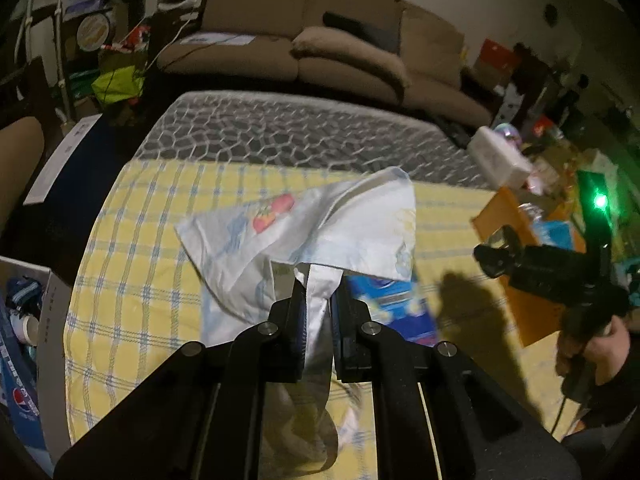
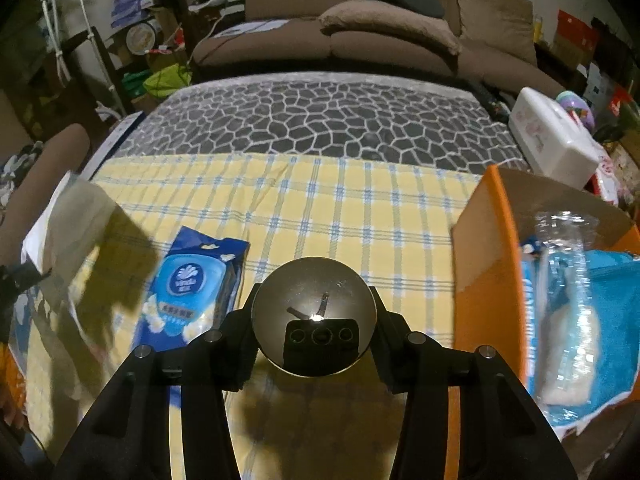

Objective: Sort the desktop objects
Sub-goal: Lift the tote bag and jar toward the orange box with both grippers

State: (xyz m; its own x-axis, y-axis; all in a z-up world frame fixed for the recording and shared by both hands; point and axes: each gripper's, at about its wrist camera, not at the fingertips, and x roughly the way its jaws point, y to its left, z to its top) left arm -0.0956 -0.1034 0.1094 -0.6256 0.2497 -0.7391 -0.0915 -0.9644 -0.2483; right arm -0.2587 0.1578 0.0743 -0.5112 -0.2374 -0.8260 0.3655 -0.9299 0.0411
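My left gripper point(image 1: 319, 280) is shut on a white plastic bag point(image 1: 320, 220) with a strawberry print and holds it up over the yellow checked cloth point(image 1: 152, 240). The bag also shows at the left of the right wrist view point(image 2: 76, 216). My right gripper point(image 2: 314, 312) is shut on a round shiny metal ball point(image 2: 314, 292) and holds it above the cloth point(image 2: 320, 208). A blue wet-wipes pack point(image 2: 192, 292) lies on the cloth to the left of the ball; it also shows partly under the bag point(image 1: 392, 304). The right gripper's body point(image 1: 552, 268) shows at the right of the left wrist view.
An orange cardboard box point(image 2: 484, 264) at the right holds a clear plastic bottle point(image 2: 568, 240) and a blue packet point(image 2: 592, 320). A white tissue box point(image 2: 552, 136) stands behind it. A box with a Pepsi item point(image 1: 24, 360) sits left of the table. A brown sofa point(image 2: 360, 32) is behind.
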